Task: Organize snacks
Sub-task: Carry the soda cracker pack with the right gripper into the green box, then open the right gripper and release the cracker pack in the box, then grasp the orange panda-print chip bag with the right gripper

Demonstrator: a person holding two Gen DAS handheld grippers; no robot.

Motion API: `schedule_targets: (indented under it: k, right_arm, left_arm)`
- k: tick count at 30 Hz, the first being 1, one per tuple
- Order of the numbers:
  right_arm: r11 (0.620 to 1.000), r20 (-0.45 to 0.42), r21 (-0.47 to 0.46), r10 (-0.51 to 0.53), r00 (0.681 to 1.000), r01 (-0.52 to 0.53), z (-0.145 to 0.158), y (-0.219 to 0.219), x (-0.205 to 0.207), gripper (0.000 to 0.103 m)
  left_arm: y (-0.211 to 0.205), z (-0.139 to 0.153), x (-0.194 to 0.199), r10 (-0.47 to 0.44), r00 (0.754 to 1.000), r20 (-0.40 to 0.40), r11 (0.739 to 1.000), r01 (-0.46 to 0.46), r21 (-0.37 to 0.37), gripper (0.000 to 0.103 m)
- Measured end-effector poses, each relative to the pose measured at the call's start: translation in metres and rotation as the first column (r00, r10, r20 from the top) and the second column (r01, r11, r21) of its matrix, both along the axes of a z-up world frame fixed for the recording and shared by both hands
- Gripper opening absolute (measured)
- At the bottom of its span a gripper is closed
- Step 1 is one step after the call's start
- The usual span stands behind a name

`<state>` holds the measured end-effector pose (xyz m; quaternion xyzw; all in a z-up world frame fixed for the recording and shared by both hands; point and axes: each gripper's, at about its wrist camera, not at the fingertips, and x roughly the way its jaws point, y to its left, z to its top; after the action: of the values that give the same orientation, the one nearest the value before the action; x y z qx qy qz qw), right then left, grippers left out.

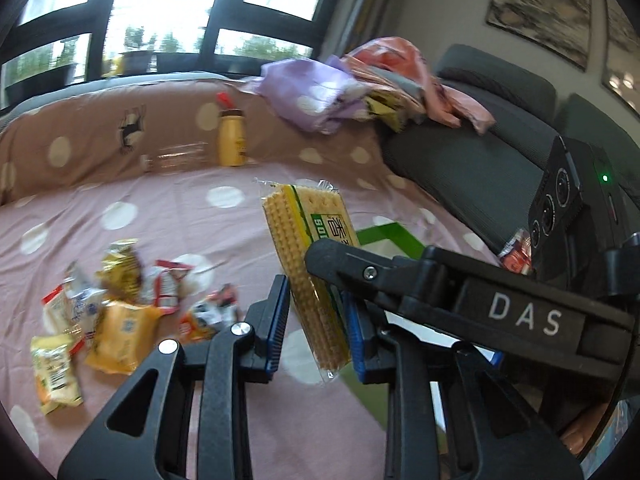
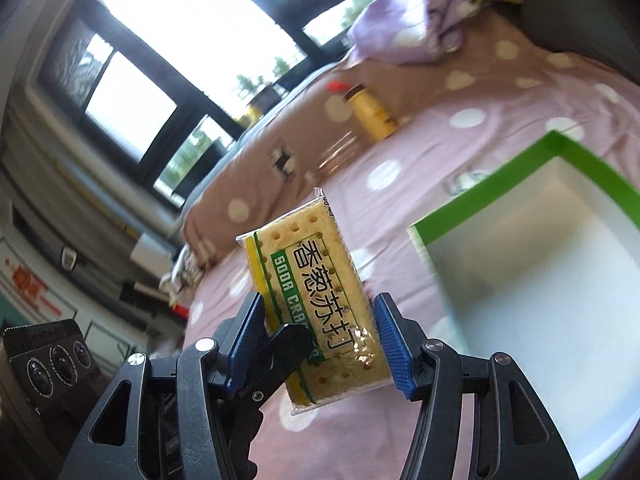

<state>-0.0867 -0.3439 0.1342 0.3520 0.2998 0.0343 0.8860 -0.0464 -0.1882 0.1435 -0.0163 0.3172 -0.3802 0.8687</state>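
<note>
Right tool (image 2: 320, 340) tilted, gripping cracker pack (image 2: 316, 304), left tool (image 1: 316, 320) alongside

Between the blue ribbed fingers (image 2: 388, 340) a pale yellow cracker pack (image 2: 320, 300) is showing a green band and black lettering. Beyond them a pink sheet (image 1: 160, 216) is showing white dots; right of them, a green-edged white box (image 2: 532, 240).

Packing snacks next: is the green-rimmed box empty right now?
Apparently empty: the right wrist view shows only bare white inside the green-rimmed box; its lower part is cut off. The cracker pack is outside it, between the claws.
</note>
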Motion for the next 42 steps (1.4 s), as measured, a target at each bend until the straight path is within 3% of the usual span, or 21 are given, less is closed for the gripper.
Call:
schedule_targets:
  k: [6,12,19,23,24,27,28,34,37,42]
  right_arm:
    - [0.990,-0.032,0.043,-0.134,0.990,0.136,-0.012,-0.045,-0.016,0.060]
    - [0.970,-0.111,0.040,-0.234,0.966,0.239,-0.030,-0.073,-0.023,0.060]
    - [0.956,-0.209,-0.004,-0.288,0.934,0.294,-0.047,-0.085,-0.025,0.060]
    - [0.953,-0.199,-0.015,-0.299,0.933,0.303,-0.044,-0.083,-0.025,0.060]
    - [0.954,-0.192,-0.016,-0.295,0.936,0.298,-0.042,-0.082,-0.026,0.060]
    - [0.956,-0.150,-0.042,-0.292,0.944,0.289,-0.032,-0.075,-0.027,0.072]
    - [0.957,-0.137,-0.051,-0.290,0.947,0.286,-0.028,-0.073,-0.027,0.075]
    - [0.982,-0.074,-0.083,-0.177,0.981,0.170,-0.010,-0.037,-0.015,0.083]
    - [0.989,-0.087,-0.119,-0.100,0.991,0.089,-0.008,-0.011,0.001,0.083]
    - [0.989,-0.174,-0.146,0.009,0.985,-0.035,-0.028,0.028,0.036,0.083]
  left_arm:
    - [-0.049,-0.008,0.004,-0.113,0.993,-0.030,0.994,0.113,0.011,0.025]
    - [-0.085,-0.026,0.013,-0.183,0.973,-0.138,0.983,0.185,0.000,0.025]
    - [-0.096,-0.046,0.017,-0.221,0.944,-0.247,0.975,0.218,-0.039,0.026]
    - [-0.089,-0.043,0.015,-0.198,0.947,-0.253,0.980,0.192,-0.049,0.029]
    - [-0.085,-0.043,0.015,-0.191,0.950,-0.248,0.982,0.185,-0.048,0.035]
    - [-0.067,-0.035,0.012,-0.147,0.967,-0.207,0.989,0.143,-0.034,0.064]
    - [-0.059,-0.032,0.011,-0.123,0.975,-0.186,0.992,0.121,-0.021,0.069]
    - [0.001,-0.022,0.015,0.095,0.991,-0.092,0.992,-0.086,0.092,0.084]
    - [0.039,-0.026,0.017,0.222,0.973,-0.058,0.965,-0.211,0.153,0.089]
    - [0.102,-0.047,0.023,0.412,0.910,-0.040,0.882,-0.388,0.267,0.089]
